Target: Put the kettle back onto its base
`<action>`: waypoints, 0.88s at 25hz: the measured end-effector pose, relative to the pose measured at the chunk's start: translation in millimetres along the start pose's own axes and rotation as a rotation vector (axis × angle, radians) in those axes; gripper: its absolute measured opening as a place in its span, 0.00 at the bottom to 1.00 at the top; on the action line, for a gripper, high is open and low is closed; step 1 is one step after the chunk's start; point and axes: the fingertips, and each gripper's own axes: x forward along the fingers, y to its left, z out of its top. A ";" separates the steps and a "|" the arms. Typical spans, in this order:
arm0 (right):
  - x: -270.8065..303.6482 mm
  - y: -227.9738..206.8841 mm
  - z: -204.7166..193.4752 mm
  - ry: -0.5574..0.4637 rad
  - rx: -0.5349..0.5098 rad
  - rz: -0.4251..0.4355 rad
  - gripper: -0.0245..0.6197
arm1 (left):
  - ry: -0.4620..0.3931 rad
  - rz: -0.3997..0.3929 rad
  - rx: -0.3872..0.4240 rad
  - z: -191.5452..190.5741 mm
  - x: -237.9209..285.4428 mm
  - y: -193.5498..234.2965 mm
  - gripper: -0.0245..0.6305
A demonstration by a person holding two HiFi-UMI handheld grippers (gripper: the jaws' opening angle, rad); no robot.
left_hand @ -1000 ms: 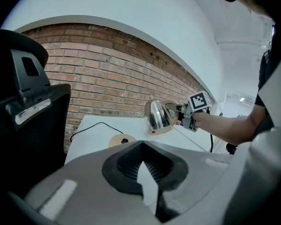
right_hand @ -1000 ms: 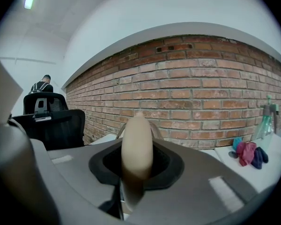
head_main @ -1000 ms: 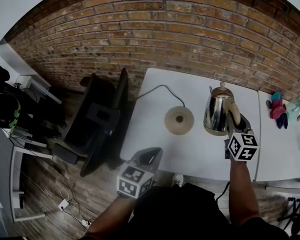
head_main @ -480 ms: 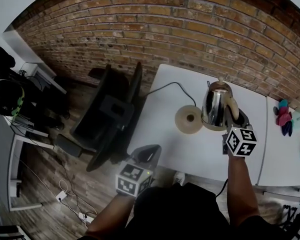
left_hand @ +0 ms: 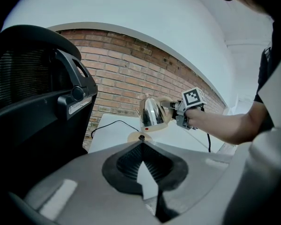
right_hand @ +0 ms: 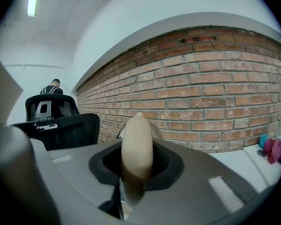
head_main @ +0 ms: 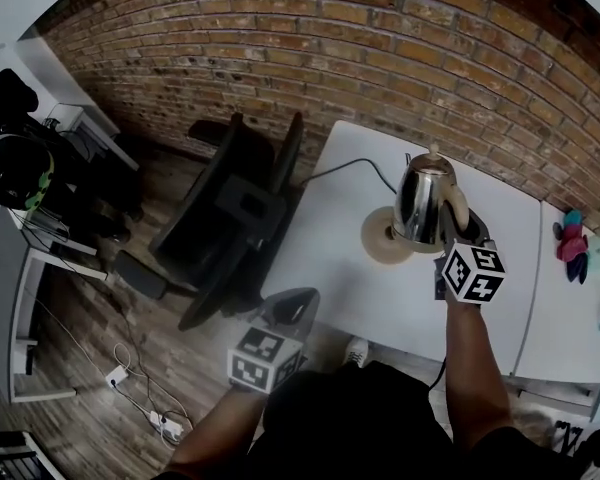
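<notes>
Two grippers show; the right gripper [head_main: 459,230] pinches the beige handle [right_hand: 137,144] of the shiny steel kettle [head_main: 420,200], which has slid left and now hangs over the round tan base [head_main: 378,242] toward the left edge of the white table [head_main: 380,308]; almost home; the left gripper [head_main: 302,304] is closed, empty.

A brick wall [head_main: 380,48] backs a white table [head_main: 350,268], a black office chair [head_main: 230,218] and a wood-plank floor [head_main: 90,368].
</notes>
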 end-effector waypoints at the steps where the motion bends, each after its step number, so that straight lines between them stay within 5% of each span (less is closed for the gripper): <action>1: 2.7 3.2 -1.0 0.001 0.003 0.005 0.19 | 0.001 0.002 -0.001 -1.2 -1.8 0.2 0.04; 22: 37.0 44.8 -29.6 0.040 0.016 0.042 0.19 | 0.012 0.055 -0.023 -11.5 -33.8 21.8 0.04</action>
